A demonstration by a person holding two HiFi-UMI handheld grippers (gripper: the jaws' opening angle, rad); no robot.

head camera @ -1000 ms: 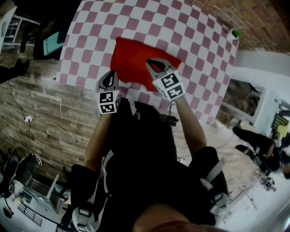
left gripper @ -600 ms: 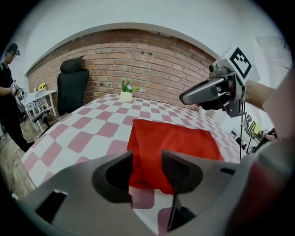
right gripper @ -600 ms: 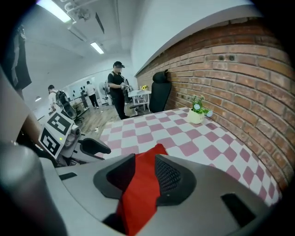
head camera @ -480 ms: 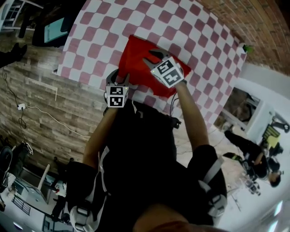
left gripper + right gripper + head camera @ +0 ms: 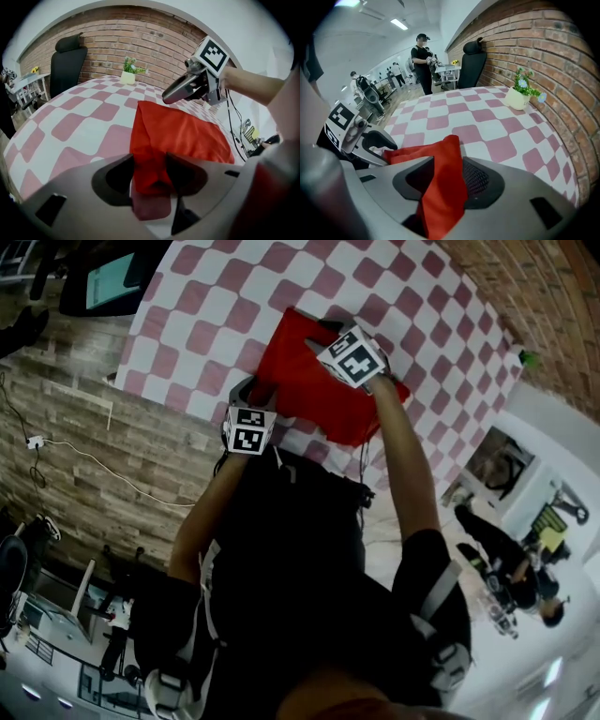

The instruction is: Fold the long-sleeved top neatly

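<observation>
The red long-sleeved top [image 5: 305,381] is lying on the checked table [image 5: 206,324] as a compact folded packet. It is right up against the edge nearest the person, well away from the far corners. Both grippers are pointing down onto it, one at each end of that near side, which looks like the way to lay a fold flat and square.

The left gripper [image 5: 149,161] is sitting over the packet's corner at the table's edge. Its jaws have just been opening and are standing wide apart, with a bunched ridge of red cloth between them but, as far as I can judge, nothing pinched.

Over at the other end, the right gripper [image 5: 447,171] is doing the same. Its jaws have just been opening and are spread wide, with a loose flap of the top draping between them and leaning on one pad, the meshed pad opposite showing bare.

I'm reading this as the let-go after a fold. The cloth is peaking up inside both sets of jaws, so lifting away straight should keep the edges from dragging out of line.
</observation>
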